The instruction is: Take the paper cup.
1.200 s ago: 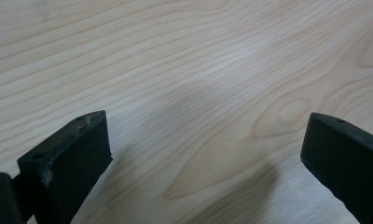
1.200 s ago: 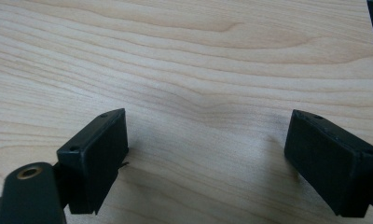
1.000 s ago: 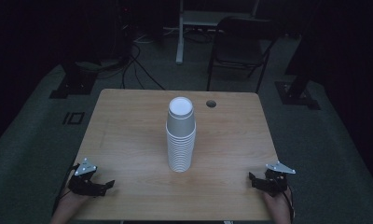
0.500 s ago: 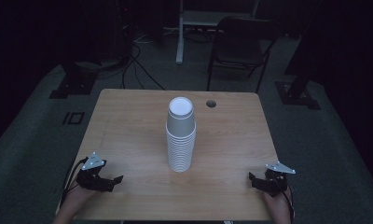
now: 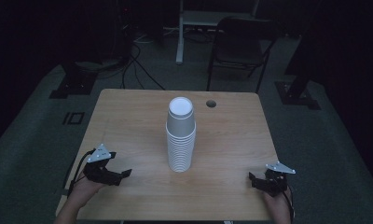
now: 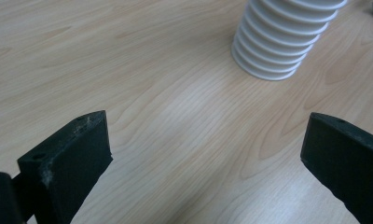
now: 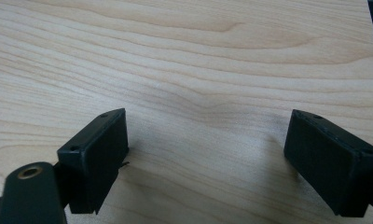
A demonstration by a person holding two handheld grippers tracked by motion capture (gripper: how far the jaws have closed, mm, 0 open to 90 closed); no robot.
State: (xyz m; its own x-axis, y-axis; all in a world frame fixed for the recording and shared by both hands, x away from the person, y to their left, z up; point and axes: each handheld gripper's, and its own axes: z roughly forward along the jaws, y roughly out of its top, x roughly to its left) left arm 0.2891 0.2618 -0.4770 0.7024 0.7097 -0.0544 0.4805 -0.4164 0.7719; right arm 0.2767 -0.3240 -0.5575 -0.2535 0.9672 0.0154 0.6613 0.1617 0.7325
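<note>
At the left of the high view, the left gripper (image 5: 121, 174) sits near the front-left corner of the table (image 5: 128, 116), held in a hand (image 5: 84, 190) that comes in from the bottom edge; its fingers (image 6: 72, 154) stand wide apart with nothing between them, and they point toward the middle of the table. Its own view looks across bare wood to the base of the stack of white paper cups (image 6: 280, 39), which lies ahead and a little to one side, well apart from the fingers. In the middle of the table the stack of white paper cups (image 5: 180, 135) stands upright, tall and narrow, with the top cup's mouth open upward. Behind it, near the far edge, is a small round hole (image 5: 211, 103) in the tabletop. At the right, the right gripper (image 5: 252, 179) rests near the front-right corner, its fingers (image 7: 98, 149) also spread wide and empty over plain wood. The main risk looks to be the stack's height: a finger that meets it low or from one side could tip the whole column, and a squeeze that is too firm could crush the thin wall of a cup. Taking the top cup alone could also drag up the cups nested beneath it.
</note>
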